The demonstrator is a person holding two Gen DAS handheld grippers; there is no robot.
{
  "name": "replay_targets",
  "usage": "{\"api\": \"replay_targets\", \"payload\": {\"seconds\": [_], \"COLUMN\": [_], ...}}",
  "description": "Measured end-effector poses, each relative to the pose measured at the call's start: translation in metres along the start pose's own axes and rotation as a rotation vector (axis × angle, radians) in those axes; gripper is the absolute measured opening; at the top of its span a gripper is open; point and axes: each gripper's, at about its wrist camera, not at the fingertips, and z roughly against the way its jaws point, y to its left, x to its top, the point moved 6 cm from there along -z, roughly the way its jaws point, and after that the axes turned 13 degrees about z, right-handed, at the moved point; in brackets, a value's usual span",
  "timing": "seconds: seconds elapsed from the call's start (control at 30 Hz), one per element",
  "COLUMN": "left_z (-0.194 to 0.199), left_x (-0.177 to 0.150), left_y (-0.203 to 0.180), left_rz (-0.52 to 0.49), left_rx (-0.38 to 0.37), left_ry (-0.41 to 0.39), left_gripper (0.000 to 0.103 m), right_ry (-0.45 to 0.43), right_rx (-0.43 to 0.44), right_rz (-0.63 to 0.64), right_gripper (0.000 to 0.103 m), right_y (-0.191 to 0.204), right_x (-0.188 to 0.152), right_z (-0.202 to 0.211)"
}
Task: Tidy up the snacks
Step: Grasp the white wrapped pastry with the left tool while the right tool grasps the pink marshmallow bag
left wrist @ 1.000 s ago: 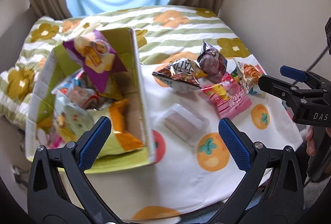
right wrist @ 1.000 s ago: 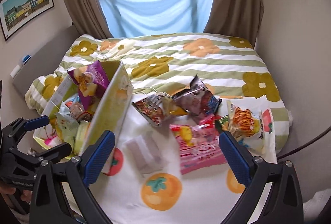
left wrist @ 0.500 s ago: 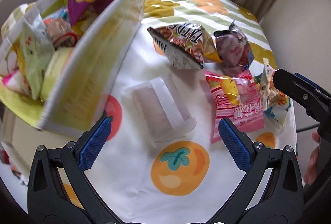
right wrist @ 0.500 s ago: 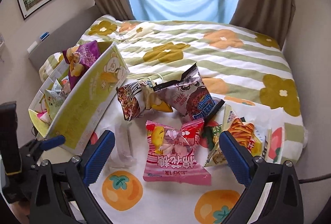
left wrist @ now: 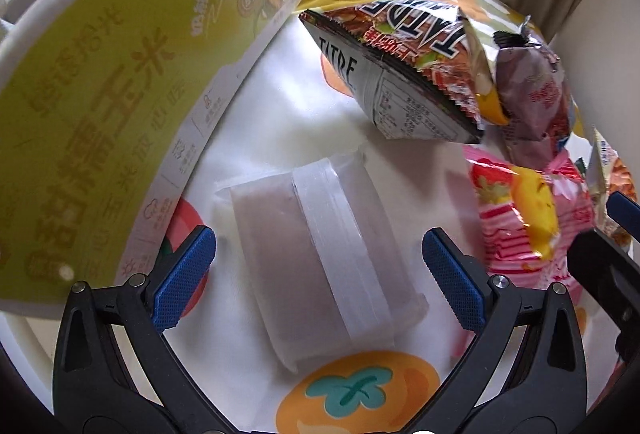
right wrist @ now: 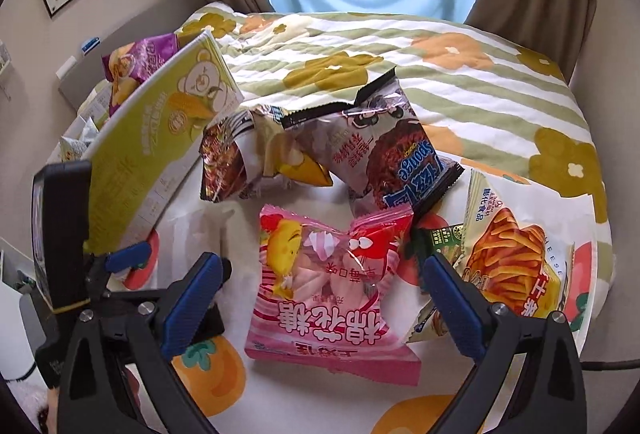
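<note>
Snacks lie scattered on our fruit-print cloth (left wrist: 304, 137) beside a green box (left wrist: 120, 81) at its left edge. Our left gripper (left wrist: 318, 266) hangs spread wide around a clear wrapped packet (left wrist: 320, 258) — our right gripper (right wrist: 320, 298), equally wide, straddles a pink marshmallow bag (right wrist: 328, 290).

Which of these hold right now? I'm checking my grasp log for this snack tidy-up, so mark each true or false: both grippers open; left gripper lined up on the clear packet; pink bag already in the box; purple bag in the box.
1. Both the left gripper and the right gripper are open: true.
2. The left gripper straddles the clear packet: true.
3. The pink bag is in the box: false, it lies on the cloth.
4. The purple bag is in the box: true.
</note>
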Motion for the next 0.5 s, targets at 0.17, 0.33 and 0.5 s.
{"api": "replay_targets", "payload": {"seconds": [0.17,0.33,0.5], "left_z": [-0.011,-0.011,-0.01], "left_x": [-0.002,-0.003,0.001], "left_y": [0.001,0.0,0.0], "left_rz": [-0.04,-0.083,-0.123], "left_rx": [0.001,-0.022,-0.03], "left_ry": [0.013,0.033,0.055], "left_gripper": [0.09,0.079,0.073], "right_ry": [0.008,0.016,0.03], "right_rx": [-0.014,-0.032,-0.053], "right_rz": [0.022,0.028,0.022], "right_gripper": [0.101,0.101,0.1], "right_y": [0.001,0.002,0.005], "right_x": [-0.002,-0.002,-0.005], "right_z": [-0.008,-0.014,-0.02]}}
